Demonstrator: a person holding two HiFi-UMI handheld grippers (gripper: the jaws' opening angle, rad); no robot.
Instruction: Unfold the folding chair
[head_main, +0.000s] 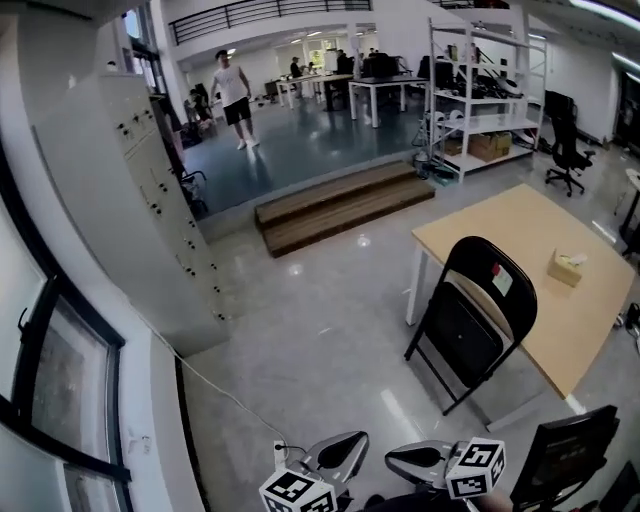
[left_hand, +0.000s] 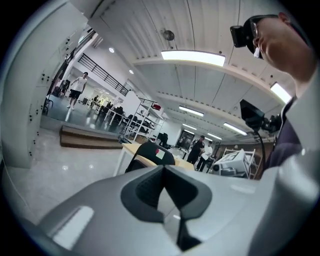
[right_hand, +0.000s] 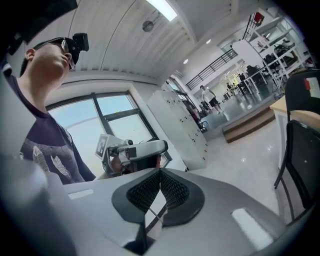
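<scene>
The black folding chair (head_main: 470, 320) stands folded flat on the floor, leaning against the edge of a light wooden table (head_main: 540, 240). It carries a small red and white label on its backrest. Both grippers sit at the bottom of the head view, well short of the chair. My left gripper (head_main: 335, 455) and right gripper (head_main: 420, 462) are both shut with nothing in them. In the left gripper view the shut jaws (left_hand: 162, 170) point toward the chair (left_hand: 150, 152). In the right gripper view the shut jaws (right_hand: 160, 172) point at the left gripper (right_hand: 132, 152), with the chair (right_hand: 302, 145) at the right edge.
A tissue box (head_main: 567, 267) lies on the table. Wooden steps (head_main: 340, 205) lead up to a raised floor where a person (head_main: 235, 98) walks. Grey lockers (head_main: 150, 200) line the left wall. Metal shelving (head_main: 480, 90) and an office chair (head_main: 565, 140) stand far right.
</scene>
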